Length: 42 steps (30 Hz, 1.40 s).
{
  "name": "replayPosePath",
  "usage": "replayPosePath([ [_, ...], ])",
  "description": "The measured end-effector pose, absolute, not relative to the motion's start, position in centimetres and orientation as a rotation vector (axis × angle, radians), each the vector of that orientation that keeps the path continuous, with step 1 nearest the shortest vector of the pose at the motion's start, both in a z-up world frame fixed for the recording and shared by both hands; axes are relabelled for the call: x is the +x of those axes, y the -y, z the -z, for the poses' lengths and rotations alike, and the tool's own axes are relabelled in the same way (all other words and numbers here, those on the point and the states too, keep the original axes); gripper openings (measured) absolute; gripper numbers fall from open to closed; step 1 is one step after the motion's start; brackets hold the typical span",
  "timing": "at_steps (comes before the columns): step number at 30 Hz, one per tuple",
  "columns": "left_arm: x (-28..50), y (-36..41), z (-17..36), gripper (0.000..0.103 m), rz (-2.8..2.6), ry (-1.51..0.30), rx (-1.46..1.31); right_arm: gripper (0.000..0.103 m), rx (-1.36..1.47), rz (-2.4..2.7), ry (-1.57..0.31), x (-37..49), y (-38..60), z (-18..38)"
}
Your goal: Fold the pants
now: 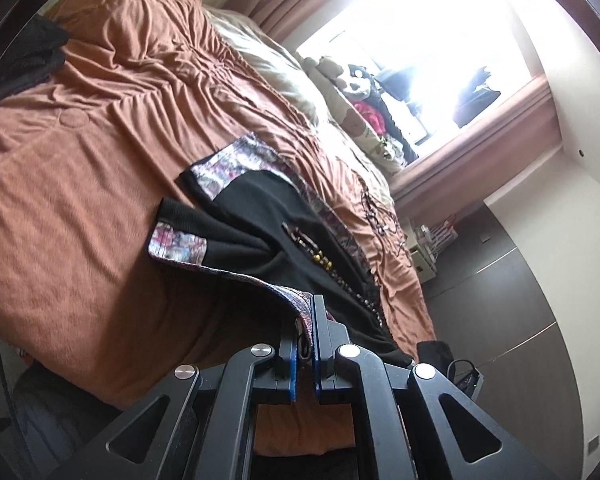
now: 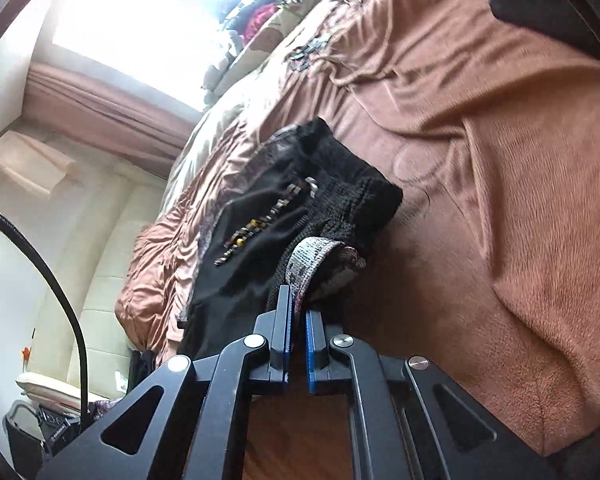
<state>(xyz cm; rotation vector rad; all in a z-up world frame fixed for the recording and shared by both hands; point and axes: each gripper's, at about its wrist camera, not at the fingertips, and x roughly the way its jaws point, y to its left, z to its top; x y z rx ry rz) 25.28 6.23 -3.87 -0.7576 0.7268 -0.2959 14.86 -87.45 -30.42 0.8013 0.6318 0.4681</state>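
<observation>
Clearly, the black pants (image 1: 260, 224) with patterned pink-grey trim and a beaded strip lie in the middle of the frame on the orange bedspread (image 1: 80, 152). Both the left gripper (image 1: 305, 330) and right gripper (image 2: 298, 312) pinch the trimmed edge tight.
</observation>
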Motion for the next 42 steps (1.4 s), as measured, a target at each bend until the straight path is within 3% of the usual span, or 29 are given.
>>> replayPosePath([
  [25,37.3,-8.3,0.0,0.005,0.257,-0.680,-0.742,0.002,0.806,-0.489,-0.559,20.6,83.6,24.6],
  [42,50.6,-9.0,4.5,0.005,0.204,-0.786,-0.701,0.002,0.804,-0.454,-0.615,29.8,79.7,23.9],
])
